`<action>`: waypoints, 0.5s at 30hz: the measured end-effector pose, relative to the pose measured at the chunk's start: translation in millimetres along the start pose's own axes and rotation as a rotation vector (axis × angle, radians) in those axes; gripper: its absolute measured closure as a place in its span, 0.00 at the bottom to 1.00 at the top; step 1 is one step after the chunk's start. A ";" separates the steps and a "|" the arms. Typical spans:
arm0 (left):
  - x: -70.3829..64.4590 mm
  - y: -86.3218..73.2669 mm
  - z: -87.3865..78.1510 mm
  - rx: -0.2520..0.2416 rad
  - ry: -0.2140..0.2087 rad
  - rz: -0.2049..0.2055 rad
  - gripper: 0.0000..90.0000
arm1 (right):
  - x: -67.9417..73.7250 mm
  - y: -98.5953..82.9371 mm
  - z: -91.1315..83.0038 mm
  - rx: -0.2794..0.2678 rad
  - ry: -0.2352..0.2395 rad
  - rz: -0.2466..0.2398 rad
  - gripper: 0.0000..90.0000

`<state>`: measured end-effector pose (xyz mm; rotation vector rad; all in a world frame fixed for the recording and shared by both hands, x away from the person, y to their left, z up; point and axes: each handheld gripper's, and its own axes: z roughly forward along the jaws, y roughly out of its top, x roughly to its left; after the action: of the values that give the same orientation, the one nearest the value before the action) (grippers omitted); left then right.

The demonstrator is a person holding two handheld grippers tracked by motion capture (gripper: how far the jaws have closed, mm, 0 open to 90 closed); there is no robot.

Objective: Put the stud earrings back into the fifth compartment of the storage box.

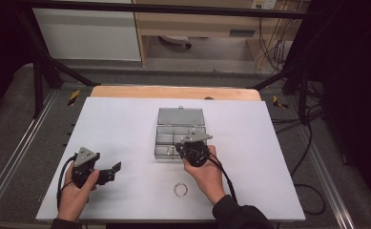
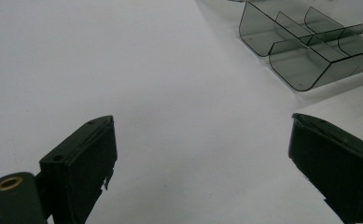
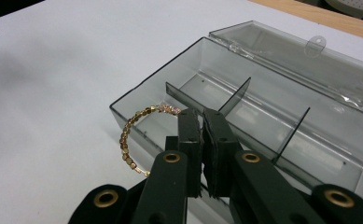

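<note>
A clear grey compartment box (image 1: 157, 143) lies in the middle of the white table, its lid (image 1: 180, 116) folded open at the back. My right gripper (image 1: 185, 149) hovers at the box's front edge. In the right gripper view its jaws (image 3: 201, 115) are shut on a gold beaded bracelet (image 3: 127, 136), which hangs out to the left over the corner of the box (image 3: 156, 74) and its near compartment. My left gripper (image 1: 115, 171) rests at the front left of the table, open and empty, with its jaws (image 2: 202, 123) wide apart and the box (image 2: 305, 51) ahead to the right.
A second ring-shaped bracelet (image 1: 180, 190) lies flat on the table near the front edge, just left of the right forearm. Thin dividers (image 3: 235, 98) split the box into several compartments. A wooden strip (image 1: 173, 92) borders the table's far edge.
</note>
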<state>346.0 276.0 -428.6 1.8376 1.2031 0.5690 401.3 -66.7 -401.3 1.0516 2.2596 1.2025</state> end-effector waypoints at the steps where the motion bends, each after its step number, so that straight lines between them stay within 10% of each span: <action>1: 0.0 0.0 0.0 0.000 0.000 0.000 0.09 | 0.0 0.0 0.0 0.000 0.000 0.000 0.96; 15: -0.3 0.1 -0.2 0.000 -0.003 0.001 0.09 | -2.1 11.0 10.9 -0.004 -0.007 0.001 0.96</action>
<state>345.8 275.7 -428.4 1.8389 1.2005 0.5666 414.3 -58.4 -398.4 1.0546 2.2513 1.2014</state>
